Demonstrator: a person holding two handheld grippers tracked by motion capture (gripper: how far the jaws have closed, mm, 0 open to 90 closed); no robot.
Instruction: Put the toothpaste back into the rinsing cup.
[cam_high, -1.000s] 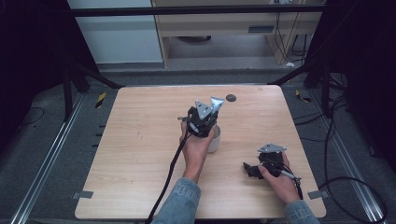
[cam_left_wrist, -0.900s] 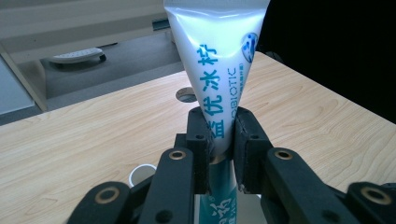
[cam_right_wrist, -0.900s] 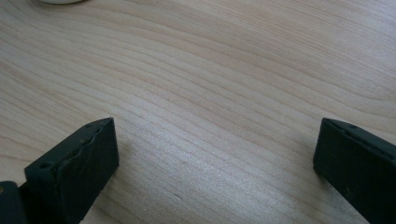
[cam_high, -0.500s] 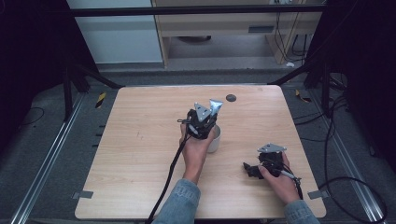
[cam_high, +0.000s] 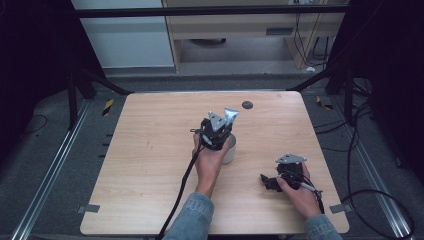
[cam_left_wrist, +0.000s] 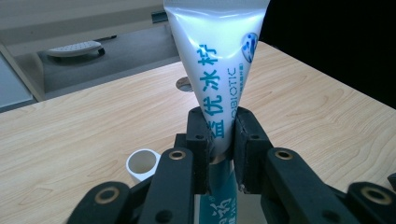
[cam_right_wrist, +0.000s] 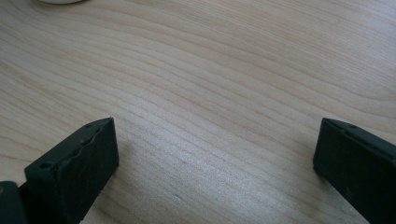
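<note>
left gripper (cam_left_wrist: 219, 140) clamping toothpaste tube (cam_left_wrist: 219, 56) upright above cup (cam_left_wrist: 142, 164) | right gripper (cam_right_wrist: 215, 154) resting on table (cam_right_wrist: 210, 70), jaws gaping wide

The tube's (cam_left_wrist: 219, 70) crimped end is cut off by the top edge in the left gripper view. The white cup (cam_high: 229, 150) is half hidden behind the left tool (cam_high: 218, 131) from above.

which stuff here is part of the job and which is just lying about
In the job:
- toothpaste tube, clamped in the left gripper
- white cup under it, on the table

Lying about:
- right gripper, jaws open, holding nothing, low by the table
- dark round spot near the table's far edge
</note>
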